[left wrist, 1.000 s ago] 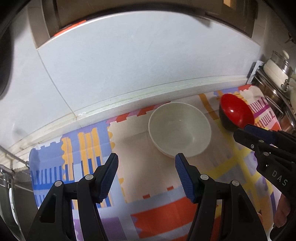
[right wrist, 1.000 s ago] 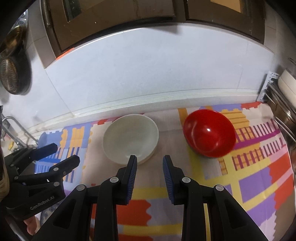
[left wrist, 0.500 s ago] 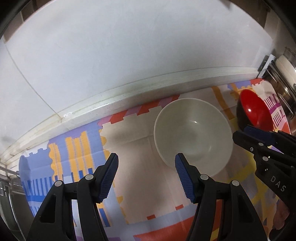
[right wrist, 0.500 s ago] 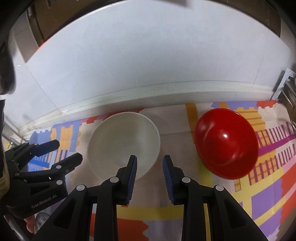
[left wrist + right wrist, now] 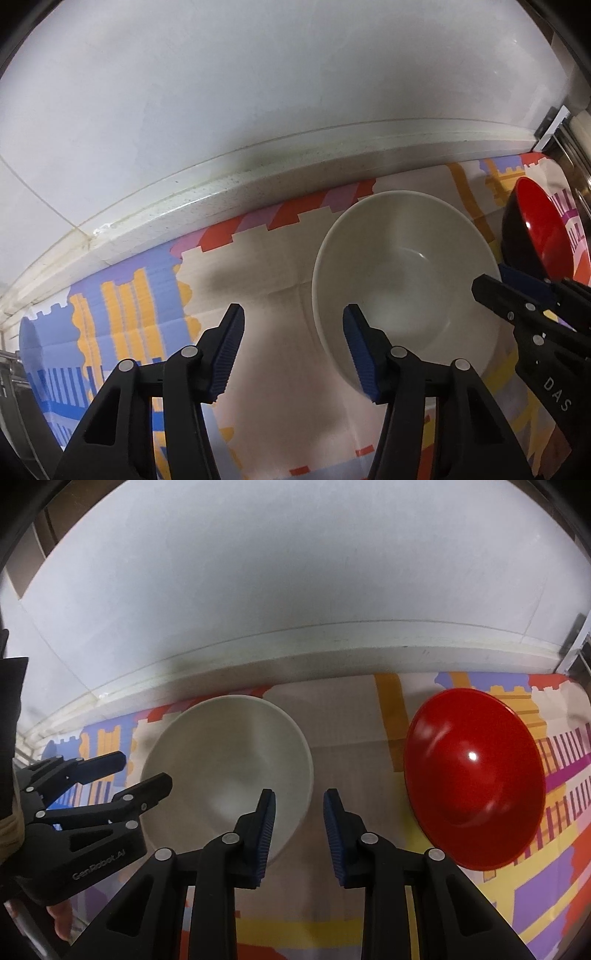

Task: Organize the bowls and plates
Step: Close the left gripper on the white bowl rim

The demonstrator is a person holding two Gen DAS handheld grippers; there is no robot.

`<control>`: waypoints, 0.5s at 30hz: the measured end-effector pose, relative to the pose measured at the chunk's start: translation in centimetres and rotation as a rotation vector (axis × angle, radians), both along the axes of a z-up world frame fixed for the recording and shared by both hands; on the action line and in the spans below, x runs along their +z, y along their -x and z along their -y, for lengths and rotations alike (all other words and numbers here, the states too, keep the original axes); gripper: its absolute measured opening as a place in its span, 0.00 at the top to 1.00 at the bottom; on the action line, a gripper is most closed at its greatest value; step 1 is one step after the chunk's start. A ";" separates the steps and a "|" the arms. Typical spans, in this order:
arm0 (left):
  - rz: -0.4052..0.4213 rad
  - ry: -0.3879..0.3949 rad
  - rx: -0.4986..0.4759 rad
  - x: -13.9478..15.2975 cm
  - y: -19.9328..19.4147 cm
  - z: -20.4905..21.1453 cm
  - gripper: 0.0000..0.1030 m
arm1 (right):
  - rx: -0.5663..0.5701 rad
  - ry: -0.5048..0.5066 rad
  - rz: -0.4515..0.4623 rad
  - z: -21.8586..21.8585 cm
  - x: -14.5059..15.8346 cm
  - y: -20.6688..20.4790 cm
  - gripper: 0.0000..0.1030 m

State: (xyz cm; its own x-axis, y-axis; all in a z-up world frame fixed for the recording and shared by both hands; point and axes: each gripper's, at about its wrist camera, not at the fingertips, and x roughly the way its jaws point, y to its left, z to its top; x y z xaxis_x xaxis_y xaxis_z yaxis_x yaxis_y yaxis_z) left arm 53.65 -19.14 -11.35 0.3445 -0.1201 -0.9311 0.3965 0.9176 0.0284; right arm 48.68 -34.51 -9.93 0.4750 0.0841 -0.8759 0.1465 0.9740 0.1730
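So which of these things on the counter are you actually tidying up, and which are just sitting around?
Part of the job:
- white bowl, upright on the mat
- red bowl, to its right, apart from it
- left gripper and right gripper, both open and holding nothing

Just lying about:
- patterned mat under both bowls
- metal rack at the far right edge

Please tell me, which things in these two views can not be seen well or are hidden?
- Red bowl, left wrist view: its near side is covered by the right gripper.
- White bowl, right wrist view: its near rim is behind the right gripper's fingers; its left rim is behind the left gripper.
- Metal rack, left wrist view: cut off by the picture edge, contents unreadable.
- Patterned mat: its near edge is hidden by both grippers.
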 end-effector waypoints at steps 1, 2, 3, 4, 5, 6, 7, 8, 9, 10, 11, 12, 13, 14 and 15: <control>-0.007 0.006 0.002 -0.2 -0.1 0.1 0.49 | -0.002 -0.006 -0.004 0.0 -0.2 -0.1 0.79; -0.015 0.011 0.002 -0.4 -0.3 0.2 0.54 | -0.005 -0.011 -0.009 0.1 -0.3 -0.2 0.80; -0.022 0.009 0.001 -0.6 -0.4 0.4 0.57 | -0.008 -0.016 -0.013 0.2 -0.5 -0.3 0.81; -0.031 0.005 -0.002 -0.8 -0.5 0.5 0.62 | -0.011 -0.023 -0.016 0.2 -0.6 -0.4 0.83; -0.034 0.005 -0.005 -1.0 -0.7 0.6 0.66 | -0.011 -0.026 -0.020 0.2 -0.8 -0.4 0.85; -0.036 0.006 -0.005 -1.1 -0.8 0.7 0.68 | -0.015 -0.027 -0.022 0.2 -0.9 -0.5 0.86; -0.039 0.013 -0.005 -1.2 -0.9 0.8 0.71 | -0.017 -0.029 -0.022 0.1 -1.0 -0.6 0.87; -0.044 0.026 -0.006 -1.2 -0.9 0.8 0.76 | -0.021 -0.029 -0.023 0.1 -1.0 -0.7 0.89; -0.050 0.037 -0.007 -1.2 -0.9 0.9 0.78 | -0.023 -0.032 -0.023 0.1 -1.0 -0.6 0.89; -0.057 0.044 -0.009 -1.2 -0.9 1.0 0.83 | -0.022 -0.030 -0.023 0.0 -1.0 -0.7 0.89; -0.059 0.048 -0.011 -1.2 -0.9 1.1 0.87 | -0.019 -0.027 -0.024 -0.1 -0.9 -0.6 0.89; -0.057 0.047 -0.013 -1.2 -0.9 1.2 0.88 | -0.019 -0.028 -0.024 -0.2 -0.8 -0.6 0.89; -0.053 0.041 -0.013 -1.2 -0.8 1.4 0.88 | -0.018 -0.029 -0.023 -0.3 -0.8 -0.6 0.89; -0.051 0.040 -0.012 -1.3 -1.0 1.4 0.88 | -0.016 -0.028 -0.020 -0.4 -0.7 -0.6 0.89; -0.050 0.040 -0.009 -1.4 -1.1 1.3 0.89 | -0.016 -0.026 -0.019 -0.5 -0.6 -0.5 0.89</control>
State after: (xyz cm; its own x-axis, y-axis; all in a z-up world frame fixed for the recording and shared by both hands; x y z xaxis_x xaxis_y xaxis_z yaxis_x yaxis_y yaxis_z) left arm 54.79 -20.49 -12.75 0.2966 -0.1607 -0.9414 0.4050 0.9139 -0.0284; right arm 49.21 -34.00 -10.53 0.4600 0.0998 -0.8823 0.1652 0.9667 0.1955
